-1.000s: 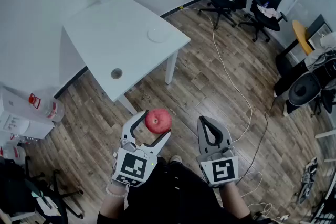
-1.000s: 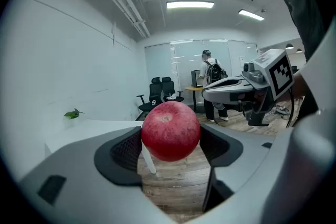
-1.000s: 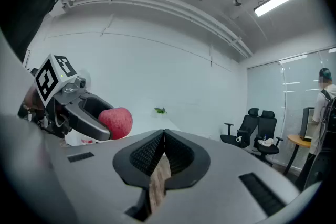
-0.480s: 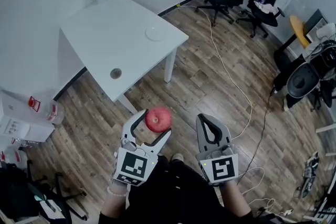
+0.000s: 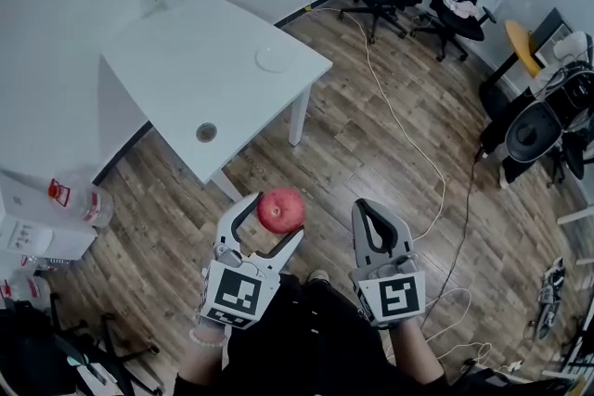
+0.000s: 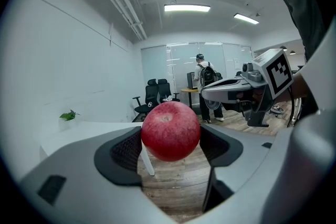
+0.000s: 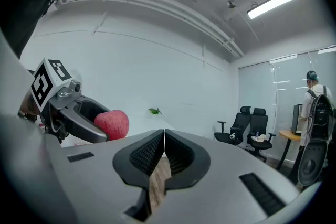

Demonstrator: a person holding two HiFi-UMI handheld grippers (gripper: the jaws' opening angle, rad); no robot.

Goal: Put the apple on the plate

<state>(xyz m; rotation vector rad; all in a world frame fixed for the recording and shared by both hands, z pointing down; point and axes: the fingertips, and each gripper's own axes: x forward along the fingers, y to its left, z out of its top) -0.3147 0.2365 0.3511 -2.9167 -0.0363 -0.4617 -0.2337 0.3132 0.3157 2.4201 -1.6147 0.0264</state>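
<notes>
A: Where is the apple?
B: The apple (image 5: 281,210) sits clamped between the jaws of the left gripper (image 5: 275,220), in the air above the wooden floor (image 5: 371,153) and well apart from the counter (image 5: 195,60).
A: What does it look like?
B: It is round, whole and deep red with fine pale speckles. A shallow dimple faces back along the jaws.
A: And the plate?
B: The plate (image 5: 275,60) is small, round and white. It lies flat on the white counter, near the counter's right-hand corner, well apart from the apple.
</notes>
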